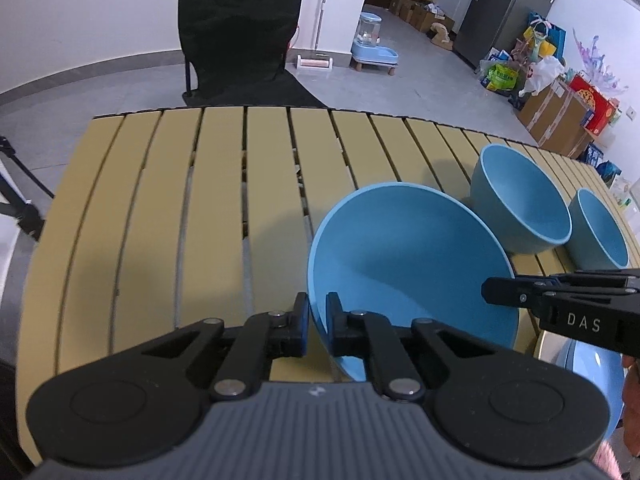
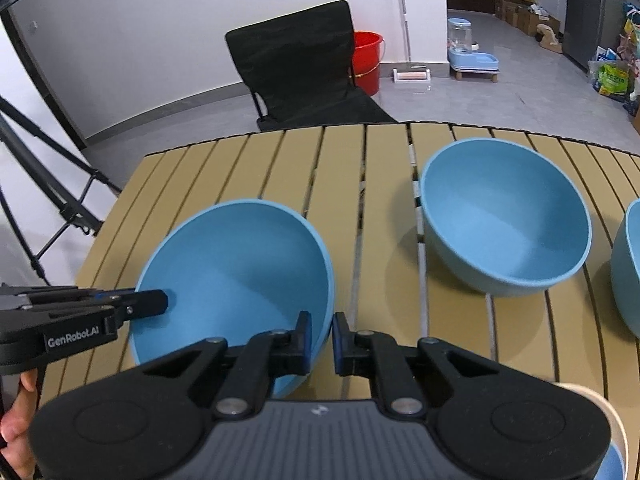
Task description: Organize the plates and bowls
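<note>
At the far left, beside the slatted yellow table (image 1: 160, 216), stand the dark legs of a tripod (image 2: 48, 200); behind the table is a black folding chair (image 1: 240, 40), and the right wrist view shows a red bucket (image 2: 366, 60) just beside it; on the table the left gripper (image 1: 317, 320) is clenched on the left rim of the large blue bowl (image 1: 400, 256), one finger outside the wall and one inside; the bowl is tilted, its far side higher, and whether its base touches the table I cannot tell; the right gripper (image 2: 322, 340) grasps the opposite rim of this same bowl in the same way, one finger on each side of the wall; to the right of it a second blue bowl (image 2: 504, 216) stands upright on the slats, near but apart; at the right edge a third blue bowl (image 1: 598, 228) stands just beside the second one; further right, on the floor by the wall, lie cardboard boxes (image 1: 556, 116) and coloured bags (image 1: 500, 76).
</note>
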Motion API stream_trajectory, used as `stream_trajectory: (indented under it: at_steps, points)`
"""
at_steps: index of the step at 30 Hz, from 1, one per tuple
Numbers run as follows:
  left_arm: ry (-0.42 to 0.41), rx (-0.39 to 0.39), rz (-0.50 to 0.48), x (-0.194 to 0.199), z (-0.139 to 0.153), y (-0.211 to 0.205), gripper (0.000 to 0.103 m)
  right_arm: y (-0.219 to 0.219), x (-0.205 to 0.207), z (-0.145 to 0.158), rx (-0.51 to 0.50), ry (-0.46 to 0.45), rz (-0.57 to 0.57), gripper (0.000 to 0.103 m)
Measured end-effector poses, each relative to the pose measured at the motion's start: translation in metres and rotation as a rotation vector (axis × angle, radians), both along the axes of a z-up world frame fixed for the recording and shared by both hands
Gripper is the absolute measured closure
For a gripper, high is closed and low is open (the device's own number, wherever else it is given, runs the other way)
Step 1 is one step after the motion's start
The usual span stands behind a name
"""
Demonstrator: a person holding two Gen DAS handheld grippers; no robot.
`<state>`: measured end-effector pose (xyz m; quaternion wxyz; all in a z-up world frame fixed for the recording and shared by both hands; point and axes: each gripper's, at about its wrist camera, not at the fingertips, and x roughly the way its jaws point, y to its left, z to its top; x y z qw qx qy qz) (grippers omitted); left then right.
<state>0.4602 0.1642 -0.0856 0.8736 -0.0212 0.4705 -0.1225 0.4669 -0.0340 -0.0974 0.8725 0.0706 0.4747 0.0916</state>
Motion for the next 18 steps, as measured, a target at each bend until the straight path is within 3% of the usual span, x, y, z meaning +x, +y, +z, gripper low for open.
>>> stream_trajectory:
  at_steps: [9,18]
  points:
    - [0.009,0.031,-0.013,-0.033,0.006,0.013,0.094,0.014,-0.034,0.006,0.023,0.015,0.026,0.093]
    - [-0.011,-0.01,-0.022,-0.054,0.005,0.038,0.094,0.034,-0.06,0.005,0.013,0.024,0.041,0.093]
